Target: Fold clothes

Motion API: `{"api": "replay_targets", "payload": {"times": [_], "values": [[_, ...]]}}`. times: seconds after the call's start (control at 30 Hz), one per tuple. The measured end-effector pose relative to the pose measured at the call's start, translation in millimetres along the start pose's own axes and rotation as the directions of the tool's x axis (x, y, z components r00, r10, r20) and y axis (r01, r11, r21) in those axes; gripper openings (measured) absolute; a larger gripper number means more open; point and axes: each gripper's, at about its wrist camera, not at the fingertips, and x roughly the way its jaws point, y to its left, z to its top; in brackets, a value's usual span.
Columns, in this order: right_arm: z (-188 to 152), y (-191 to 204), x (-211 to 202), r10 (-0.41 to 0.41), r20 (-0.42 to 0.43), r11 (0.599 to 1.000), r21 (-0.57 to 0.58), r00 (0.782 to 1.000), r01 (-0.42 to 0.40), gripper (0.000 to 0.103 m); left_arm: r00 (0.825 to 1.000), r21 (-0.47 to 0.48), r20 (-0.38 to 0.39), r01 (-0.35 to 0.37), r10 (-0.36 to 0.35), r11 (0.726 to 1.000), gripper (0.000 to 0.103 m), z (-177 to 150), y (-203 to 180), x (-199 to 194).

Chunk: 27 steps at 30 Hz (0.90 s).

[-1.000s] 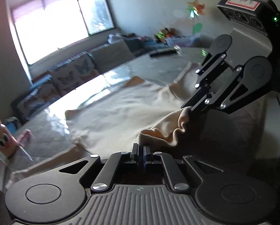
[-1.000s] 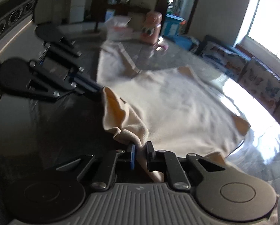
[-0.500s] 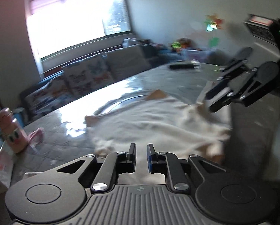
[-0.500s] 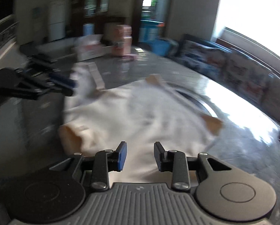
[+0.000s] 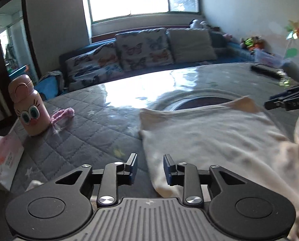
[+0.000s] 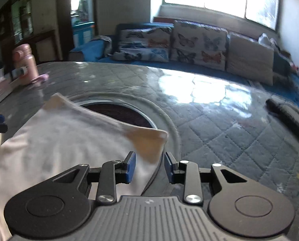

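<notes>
A: Garment (image 5: pixel 209 138) status? Cream, lying spread on the quilted grey worktop (image 5: pixel 85 124), its far edge over the round ring in the middle.
B: Left claw (image 5: pixel 150 167): jaws opening, pads clear of the cloth edge below them. Right claw (image 6: pixel 149 167): released, a tan corner beneath the gap.
A: Far left corner?
B: Pink bottle (image 5: pixel 28 105).

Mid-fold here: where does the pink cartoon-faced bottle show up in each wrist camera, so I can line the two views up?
Left wrist: the pink cartoon-faced bottle stands at the far left on the grey quilted table cover, face toward the camera.
Right wrist: the bottle stands at the upper left, far off and blurred, face unseen.
Shared landmark: the butterfly-print cushions on the blue sofa under the window.
</notes>
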Motion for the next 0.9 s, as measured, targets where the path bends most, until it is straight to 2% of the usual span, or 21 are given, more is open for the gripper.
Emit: {"api": "replay_targets", "payload": {"times": [0.23,0.3,0.37,0.4,0.47,0.53,0.7,0.8,0.9], "values": [[4.8,-14.0,39.3,0.017,-0.034,0.999,0.048,0.999,-0.015,0.03,0.998,-0.024,-0.055,-0.005,0.004,1.0,0.035,21.5,5.2,52.0],[5.2,-13.8,43.6,0.024,-0.033,0.999,0.046,0.999,-0.022,0.026,0.998,-0.035,-0.064,-0.004,0.002,0.999,0.035,23.9,6.0,61.6],[6.0,-14.7,46.8,0.029,-0.032,0.999,0.043,0.999,-0.028,0.018,0.998,-0.038,-0.068,0.003,-0.005,0.999,0.034,25.4,6.0,68.3],[6.8,-15.0,48.6,0.029,-0.032,0.999,0.042,0.999,-0.028,0.015,0.997,-0.04,-0.07,0.006,-0.009,0.999,0.032,26.2,6.0,71.6],[9.4,-12.9,47.8,0.022,-0.03,0.999,0.034,0.999,-0.021,0.006,0.998,-0.043,-0.065,0.004,-0.007,0.999,0.013,26.9,5.7,74.6],[13.3,-10.9,46.4,0.008,-0.012,1.0,0.017,1.0,-0.008,0.004,0.998,-0.045,-0.056,0.0,-0.003,0.999,0.008,27.5,5.2,76.3],[32.0,-4.6,45.3,-0.008,0.058,1.0,-0.016,0.998,0.009,0.003,0.999,-0.061,-0.01,-0.053,0.052,0.997,0.007,31.5,9.2,72.2],[36.7,-1.8,57.9,-0.015,0.057,1.0,-0.023,0.998,0.017,0.003,0.997,-0.071,-0.016,-0.072,0.071,0.995,0.007,32.7,13.8,77.2],[39.4,-1.2,73.6,-0.017,0.019,0.999,-0.028,1.0,0.018,0.005,0.996,-0.08,-0.031,-0.086,0.084,0.993,0.008,31.4,17.1,81.9]]}}
